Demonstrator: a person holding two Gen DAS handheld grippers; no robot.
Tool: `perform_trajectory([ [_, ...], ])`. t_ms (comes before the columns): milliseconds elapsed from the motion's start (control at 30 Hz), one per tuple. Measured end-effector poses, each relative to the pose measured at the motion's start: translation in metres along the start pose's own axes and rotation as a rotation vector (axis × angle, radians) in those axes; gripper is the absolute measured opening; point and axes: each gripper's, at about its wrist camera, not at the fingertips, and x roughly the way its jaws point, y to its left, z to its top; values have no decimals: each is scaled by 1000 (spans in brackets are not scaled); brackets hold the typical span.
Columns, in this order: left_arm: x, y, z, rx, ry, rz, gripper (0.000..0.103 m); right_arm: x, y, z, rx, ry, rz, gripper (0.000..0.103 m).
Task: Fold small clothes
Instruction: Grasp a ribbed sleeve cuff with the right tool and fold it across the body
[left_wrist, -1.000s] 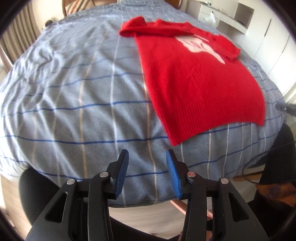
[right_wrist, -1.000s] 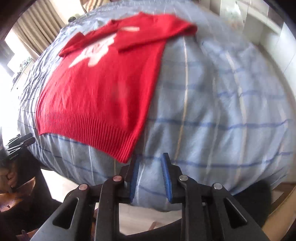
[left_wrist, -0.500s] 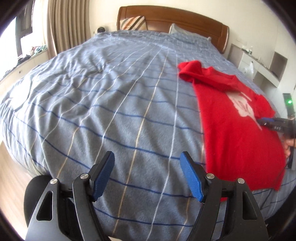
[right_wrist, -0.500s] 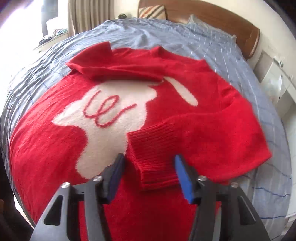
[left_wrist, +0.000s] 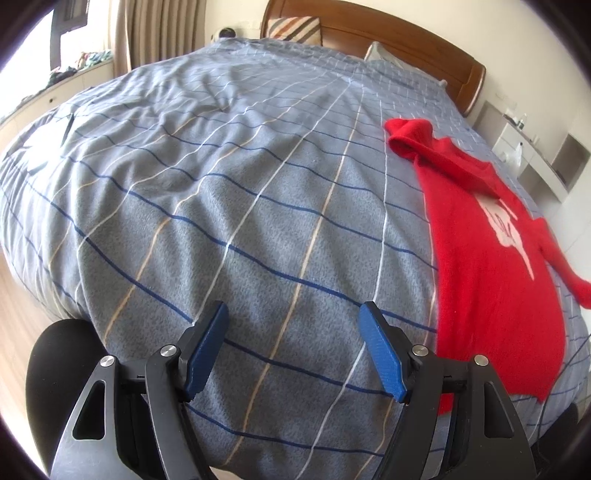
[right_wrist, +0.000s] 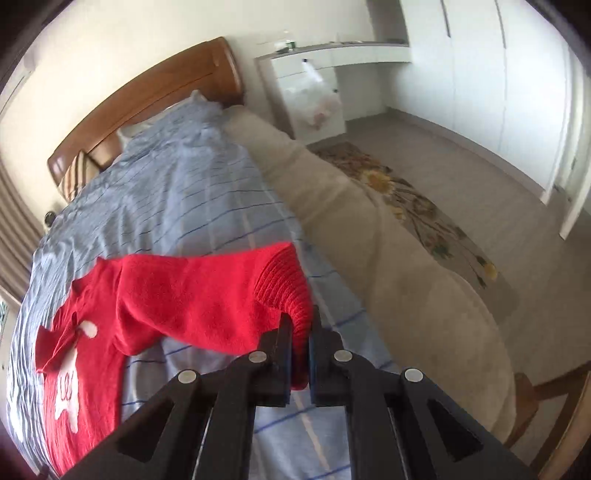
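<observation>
A small red sweater (left_wrist: 495, 258) with a white motif lies flat on the right side of the blue checked bed cover (left_wrist: 240, 192). My left gripper (left_wrist: 295, 350) hovers open over bare cover, left of the sweater's hem, nothing between its blue pads. In the right wrist view the sweater (right_wrist: 96, 332) has one sleeve (right_wrist: 221, 291) drawn out sideways toward the bed's edge. My right gripper (right_wrist: 300, 339) is shut on that sleeve's ribbed cuff (right_wrist: 284, 284), which bulges out above the jaws.
A wooden headboard (left_wrist: 388, 40) and pillows stand at the far end. A beige mattress side (right_wrist: 369, 240), a patterned rug (right_wrist: 413, 199) and white cabinets (right_wrist: 306, 88) lie to the right of the bed. A window and curtain (left_wrist: 147, 33) are on the left.
The right gripper went from straddling the cuff on the sweater to shut on it, and has pulled the sleeve out sideways. The left gripper opened wider and turned toward bare cover.
</observation>
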Motion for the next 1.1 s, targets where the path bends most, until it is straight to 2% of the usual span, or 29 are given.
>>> perform_trajectory([
  [100,2,-2,-1,12,9,13,75,5,-25,-4,89,37,23,6],
  [200,1,-1,-1,16,4,27,75,9,-45,-9,214,54,83,6],
  [267,1,0,-2,9,1,30,75,10,-65,-13,356,69,183,6],
  [367,3,1,-1,4,6,32,75,12,-85,-20,590,92,414,6],
  [467,5,-3,-2,26,11,42,75,2,-89,-13,649,50,488,6],
  [500,6,-5,-3,35,11,44,75,2,-92,-12,658,48,468,6],
  [533,6,-6,-3,44,10,45,75,5,-96,-13,649,62,413,6],
  [633,6,-9,-4,60,10,47,75,29,-95,-28,543,178,205,6],
  [700,6,-9,-4,65,11,49,75,39,-91,-42,498,220,164,6],
  [767,6,-8,-4,66,12,50,75,39,-88,-47,468,204,128,8],
  [867,5,-7,-4,61,13,52,75,33,-97,-44,456,182,48,21],
  [933,3,-7,-3,57,15,53,75,17,-99,-34,421,136,-1,23],
  [1000,1,-10,-2,69,14,56,75,-5,-89,-24,336,64,22,23],
  [1100,-2,-27,1,136,16,52,75,-12,-63,-17,228,52,171,23],
])
